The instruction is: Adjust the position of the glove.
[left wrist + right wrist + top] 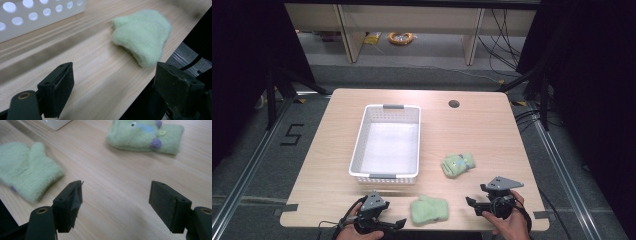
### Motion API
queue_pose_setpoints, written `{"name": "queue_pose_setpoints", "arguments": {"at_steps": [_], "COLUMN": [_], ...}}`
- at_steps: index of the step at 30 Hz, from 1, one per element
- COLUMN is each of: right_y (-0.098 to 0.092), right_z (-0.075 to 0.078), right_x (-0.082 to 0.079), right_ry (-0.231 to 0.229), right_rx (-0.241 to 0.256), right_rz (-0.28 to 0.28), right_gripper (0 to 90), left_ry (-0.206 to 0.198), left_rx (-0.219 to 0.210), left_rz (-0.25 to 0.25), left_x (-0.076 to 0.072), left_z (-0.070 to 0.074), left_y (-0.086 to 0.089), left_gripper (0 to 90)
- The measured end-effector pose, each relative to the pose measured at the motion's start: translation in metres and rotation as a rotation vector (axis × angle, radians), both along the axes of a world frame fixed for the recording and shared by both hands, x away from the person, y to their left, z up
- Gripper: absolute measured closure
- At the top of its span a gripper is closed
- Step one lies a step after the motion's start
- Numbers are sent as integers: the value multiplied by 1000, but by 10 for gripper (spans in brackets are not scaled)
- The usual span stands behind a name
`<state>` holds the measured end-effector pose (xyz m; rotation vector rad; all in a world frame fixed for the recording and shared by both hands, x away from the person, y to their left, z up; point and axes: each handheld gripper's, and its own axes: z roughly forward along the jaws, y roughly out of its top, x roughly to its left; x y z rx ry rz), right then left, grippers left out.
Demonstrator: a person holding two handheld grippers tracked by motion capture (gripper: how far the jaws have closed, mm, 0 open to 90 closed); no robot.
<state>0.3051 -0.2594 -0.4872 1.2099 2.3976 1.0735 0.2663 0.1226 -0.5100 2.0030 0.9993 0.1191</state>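
From the high view, the white basket (385, 142) stands on the table (477, 130) with nothing in it. The plain green mitten (429, 209) lies at the near edge, between the left gripper (399, 223) and the right gripper (469, 202), touching neither. The decorated mitten (458, 164) lies beyond the right gripper.

In the left gripper view, the jaws stand wide apart, holding nothing; the plain mitten (142, 33) lies ahead of the fingers (58, 87), toward the right one, with the basket's holed wall (37, 15) off to the left.

In the right gripper view, the jaws are spread and empty. The plain mitten (27, 170) sits just beyond the left finger (70, 202); the decorated mitten (146, 137) lies farther ahead, its button and purple dots plain here.
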Motion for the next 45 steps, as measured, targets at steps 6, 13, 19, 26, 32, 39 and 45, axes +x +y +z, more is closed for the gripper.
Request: {"name": "queue_pose_setpoints", "arguments": {"at_steps": [6, 13, 19, 26, 32, 39, 45], "right_y": [0, 0, 1, 7, 18, 33, 47], "right_z": [-1, 0, 1, 2, 0, 0, 0], "right_x": [1, 1, 0, -3, -5, -3, -1], "right_ry": [-5, -17, -17, 4, 14, -13, -9], "right_rx": [1, 1, 17, 71, 143, 109, 88], "right_rz": [2, 22, 20, 33, 109, 178, 217], "right_gripper": [290, 352, 354, 391, 452, 507, 570], "left_ry": [3, -4, -3, 20, 36, 41, 42], "left_rx": [-5, -10, -7, -28, -36, -66, -88], "left_rz": [-7, -1, -3, -10, -24, -49, -44], "left_x": [0, 0, 0, -1, -3, -4, -1], "left_z": [0, 0, 0, 1, 0, 0, 1], "left_y": [0, 0, 0, -1, -5, -15, -22], "left_gripper": [158, 158, 158, 158, 165, 227, 298]}}
